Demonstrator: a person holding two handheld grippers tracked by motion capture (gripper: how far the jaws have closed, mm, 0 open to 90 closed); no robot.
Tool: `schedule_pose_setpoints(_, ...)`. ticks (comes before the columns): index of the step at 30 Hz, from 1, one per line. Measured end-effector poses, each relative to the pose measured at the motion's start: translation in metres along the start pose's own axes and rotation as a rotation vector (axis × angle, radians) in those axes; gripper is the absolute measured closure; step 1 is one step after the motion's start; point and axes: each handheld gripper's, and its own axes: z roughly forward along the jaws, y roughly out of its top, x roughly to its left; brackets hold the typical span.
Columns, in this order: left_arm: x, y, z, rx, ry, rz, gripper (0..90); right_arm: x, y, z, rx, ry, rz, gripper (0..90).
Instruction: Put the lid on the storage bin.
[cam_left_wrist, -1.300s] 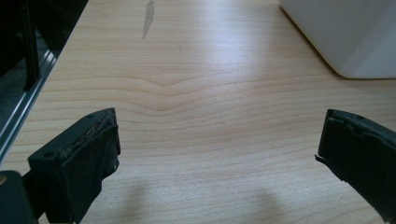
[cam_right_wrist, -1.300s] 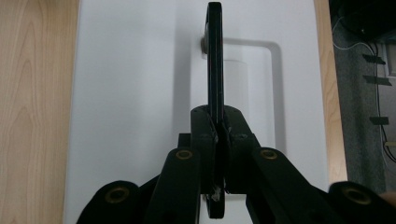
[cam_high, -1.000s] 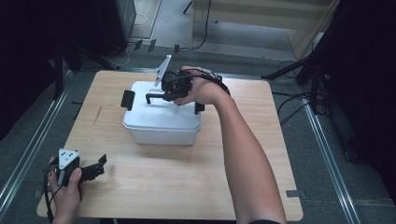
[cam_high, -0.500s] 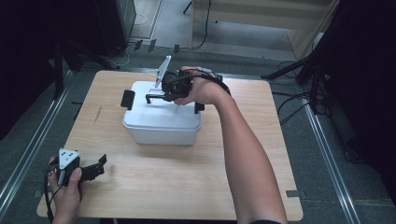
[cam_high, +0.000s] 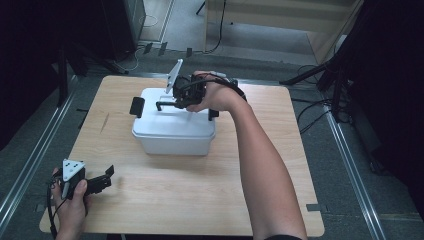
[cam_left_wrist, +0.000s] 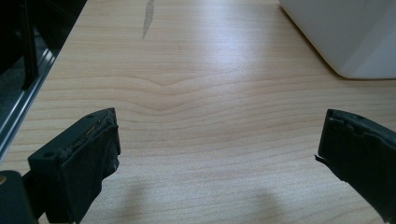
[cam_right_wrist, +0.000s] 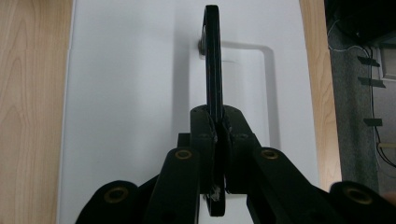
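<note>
From above, my right tool (cam_high: 176, 101) sits on top of the white box (cam_high: 172, 131) in the middle of the worktop (cam_high: 200, 200), pinching its black handle (cam_high: 165, 104). My left tool (cam_high: 100, 183) rests low near the front corner. Looking along my left tool (cam_left_wrist: 219, 140), its jaws gape wide with nothing between them. Looking along my right tool (cam_right_wrist: 216, 135), the jaws squeeze tight on the thin handle (cam_right_wrist: 212, 60). I think I'm about to lift the lid (cam_right_wrist: 135, 93), so I should pull straight up, slowly.
</note>
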Motion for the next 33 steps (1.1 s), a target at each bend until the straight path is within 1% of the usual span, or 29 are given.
schedule_pose_setpoints(1,0.000,0.000,0.000,0.001,0.000,0.001,0.0,0.000,0.000,0.001,0.000,0.006,-0.003,85.2)
schedule_pose_setpoints(5,0.000,0.000,0.000,0.001,0.001,0.001,0.0,0.000,-0.001,0.003,-0.004,0.002,-0.001,85.2)
schedule_pose_setpoints(7,0.000,0.000,0.000,0.001,0.001,0.001,0.0,0.001,-0.002,0.003,-0.010,0.005,0.005,85.2)
schedule_pose_setpoints(8,0.000,0.000,0.000,0.001,0.001,0.000,0.0,0.001,-0.002,0.003,-0.008,0.001,0.014,85.1)
schedule_pose_setpoints(10,0.000,0.000,0.000,0.001,0.001,0.001,0.0,0.001,-0.004,0.003,-0.009,0.006,0.027,83.9)
schedule_pose_setpoints(12,0.000,0.000,0.000,0.001,0.001,0.000,0.0,0.001,-0.005,0.003,-0.011,0.028,0.049,76.5)
schedule_pose_setpoints(14,0.000,0.000,0.000,0.002,0.001,0.000,0.0,0.001,-0.006,0.002,-0.005,0.048,0.059,68.5)
schedule_pose_setpoints(18,0.000,0.000,0.000,0.003,0.001,0.001,0.0,0.000,-0.008,-0.001,-0.007,0.049,0.085,57.2)
schedule_pose_setpoints(19,0.000,0.000,0.000,0.004,0.001,0.001,0.0,0.001,-0.009,-0.002,0.004,0.053,0.090,53.6)
schedule_pose_setpoints(21,0.000,0.000,0.000,0.005,0.000,0.002,0.0,0.003,-0.010,-0.003,0.014,0.064,0.077,48.2)
schedule_pose_setpoints(23,0.000,0.000,0.001,0.005,0.002,0.002,0.0,0.005,-0.011,-0.004,0.023,0.060,0.070,43.0)
schedule_pose_setpoints(25,-0.001,0.000,0.001,0.005,0.004,0.002,0.0,0.007,-0.013,-0.007,0.031,0.057,0.086,39.9)
schedule_pose_setpoints(26,-0.001,0.000,0.001,0.006,0.005,0.003,0.0,0.006,-0.015,-0.009,0.028,0.052,0.081,38.2)
schedule_pose_setpoints(28,-0.001,0.000,0.000,0.007,0.010,0.007,0.0,0.007,-0.018,-0.012,0.028,0.044,0.105,31.4)
schedule_pose_setpoints(29,-0.002,0.000,0.000,0.007,0.011,0.009,0.0,0.007,-0.019,-0.013,0.028,0.036,0.110,28.5)
schedule_pose_setpoints(33,-0.002,0.000,0.001,0.007,0.013,0.009,0.0,0.009,-0.026,-0.019,0.043,0.029,0.135,17.9)
